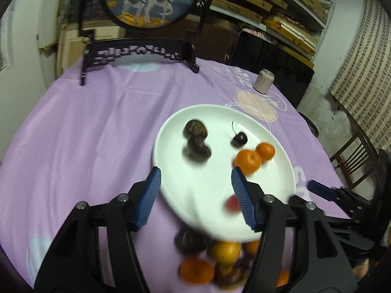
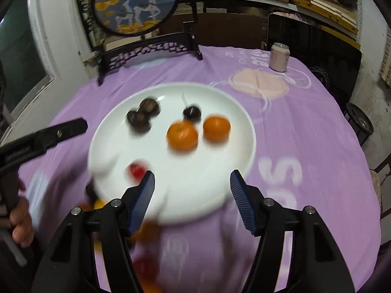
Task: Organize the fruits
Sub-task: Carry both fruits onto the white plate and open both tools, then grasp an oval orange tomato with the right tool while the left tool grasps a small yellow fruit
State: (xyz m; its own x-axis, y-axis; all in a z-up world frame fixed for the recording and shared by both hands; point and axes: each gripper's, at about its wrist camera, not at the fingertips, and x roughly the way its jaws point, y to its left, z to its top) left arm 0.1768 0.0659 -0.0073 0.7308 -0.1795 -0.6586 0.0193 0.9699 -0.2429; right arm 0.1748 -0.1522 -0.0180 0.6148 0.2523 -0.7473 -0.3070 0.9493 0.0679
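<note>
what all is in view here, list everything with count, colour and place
plate: 1, white, centre of cloth
oranges: 2, orange, on plate, right part
dark round fruits: 2, brown-black, on plate, far left
cherry: 1, dark, stemmed, on plate
red fruit: 1, red, blurred, plate's near side
loose fruit pile: count unclear, orange and dark, cloth by plate's near edge
can: 1, pale pink, far right
tablecloth: 1, lilac
deer screen: 1, black frame, far edge
left gripper: open
right gripper: open

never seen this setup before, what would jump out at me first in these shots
A big white plate sits mid-table on the purple tablecloth, carrying two oranges, dark fruits and a cherry. More fruit is heaped just off its near edge. Both the left gripper and right gripper hover open above it.
</note>
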